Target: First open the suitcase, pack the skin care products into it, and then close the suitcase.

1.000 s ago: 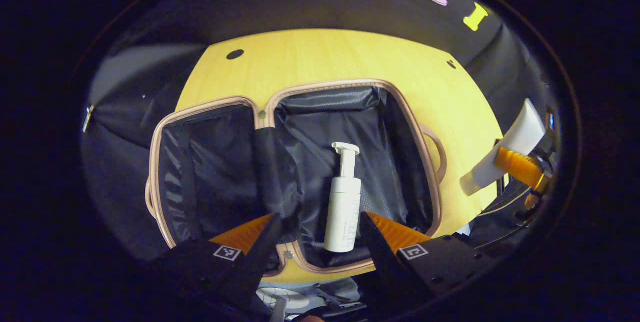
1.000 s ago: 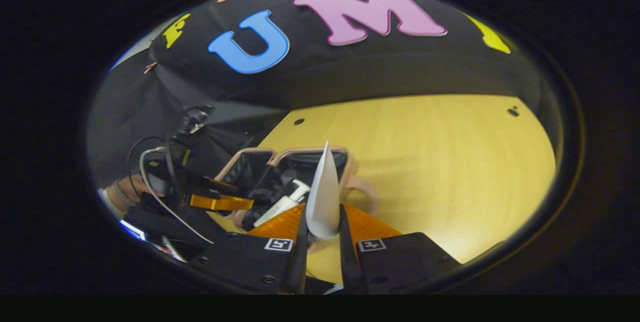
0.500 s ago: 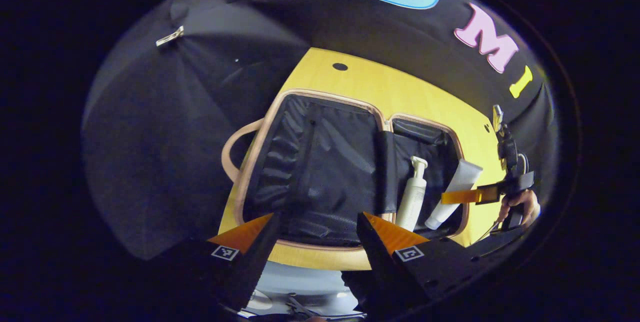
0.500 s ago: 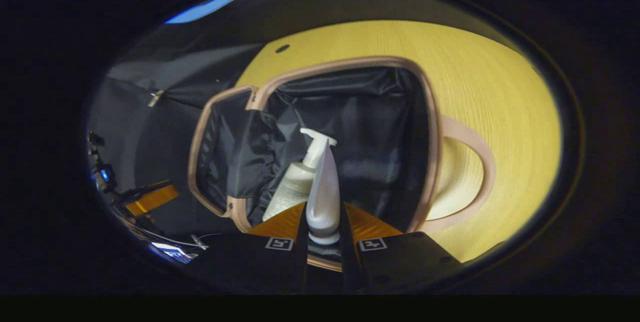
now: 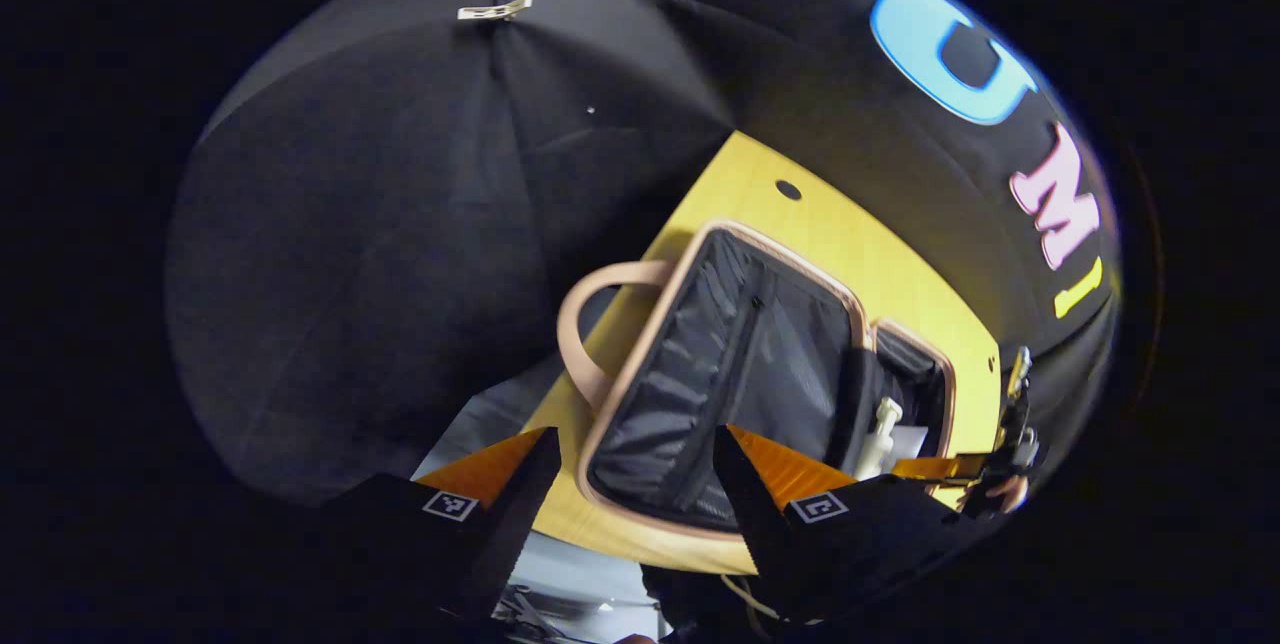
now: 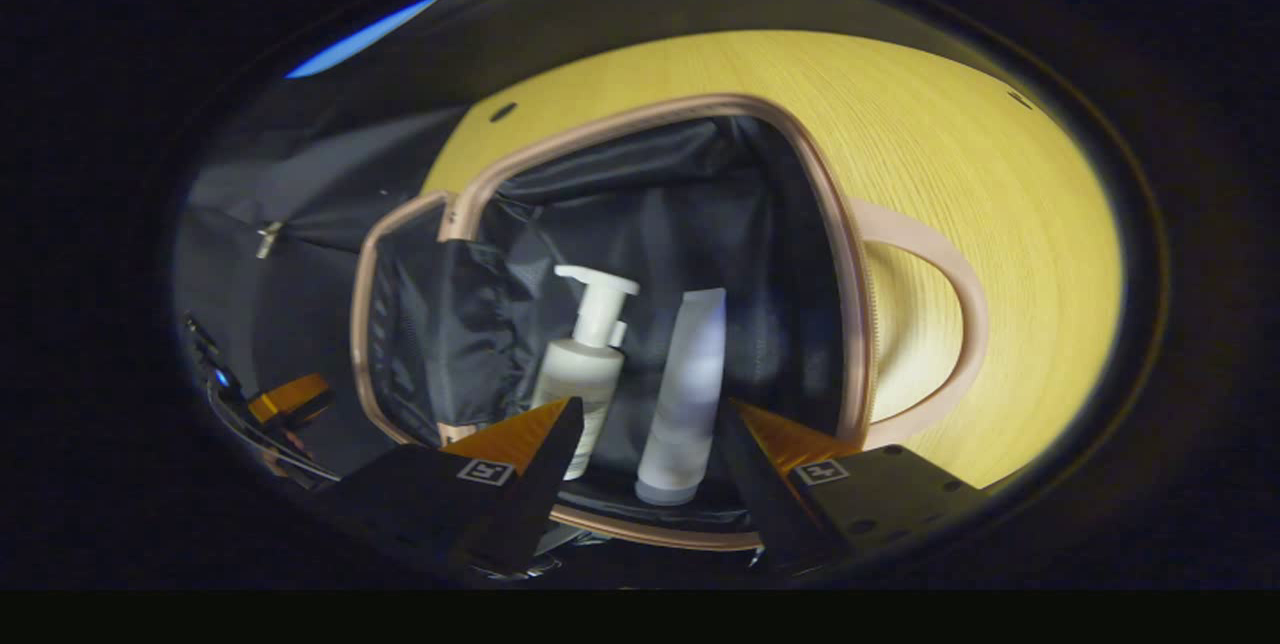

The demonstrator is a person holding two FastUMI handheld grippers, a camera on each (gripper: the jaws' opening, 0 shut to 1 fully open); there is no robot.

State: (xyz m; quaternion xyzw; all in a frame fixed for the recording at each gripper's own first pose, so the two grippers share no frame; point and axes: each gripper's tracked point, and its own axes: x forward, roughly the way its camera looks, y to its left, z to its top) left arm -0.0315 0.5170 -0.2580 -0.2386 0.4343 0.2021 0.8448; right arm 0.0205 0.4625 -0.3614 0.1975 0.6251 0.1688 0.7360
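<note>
Black lining fills the open, tan-trimmed suitcase point(image 6: 860, 324), which lies flat on the yellow wooden table point(image 6: 1000, 174), and its folds swallow the lower ends of the things inside. In the right gripper view a white pump bottle point(image 6: 583, 379) and a white squeeze tube point(image 6: 688, 394) lie side by side in the right-hand half, their near ends cut off by the right gripper point(image 6: 648, 454), whose jaws stand wide apart and grip nothing, the tube loose between them. In the left gripper view the left gripper point(image 5: 630, 484) hangs over the case's near left edge, jaws spread and empty; there the bottle is small and the tube a pale blur. A tan loop handle point(image 5: 585, 324) overhangs the table edge. Black cloth point(image 5: 400, 224) walls the booth behind.
</note>
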